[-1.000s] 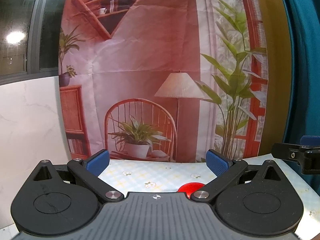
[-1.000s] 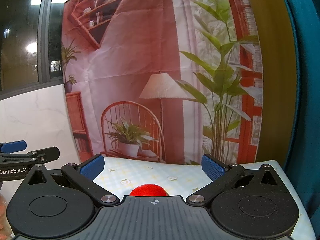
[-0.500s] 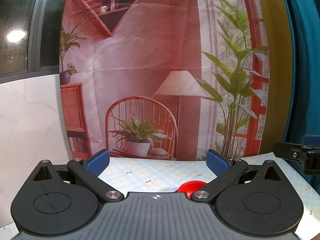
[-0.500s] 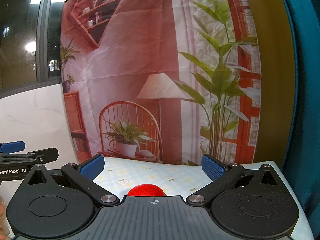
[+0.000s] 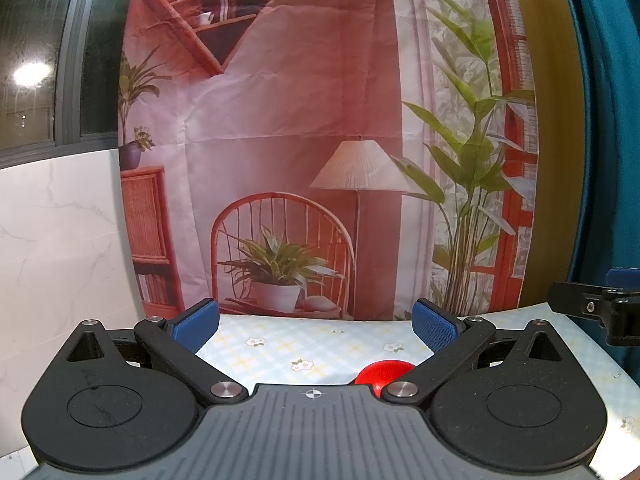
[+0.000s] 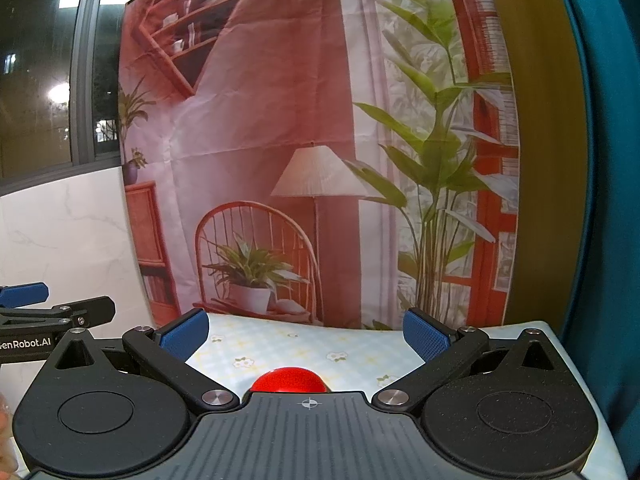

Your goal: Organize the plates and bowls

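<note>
Red bowl (image 6: 290, 380) sits near, half hidden below my right gripper (image 6: 306, 330); both grippers gape wide, empty. Descending blind, I might knock it away.

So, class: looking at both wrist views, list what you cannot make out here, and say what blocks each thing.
1. Red object: right wrist view shows only its rounded top; the right hand-held gripper body hides the rest, so bowl or not is unclear.
2. Same red object, left wrist view: partly behind a finger link.
3. Table near side: covered by the left hand-held gripper body.
</note>
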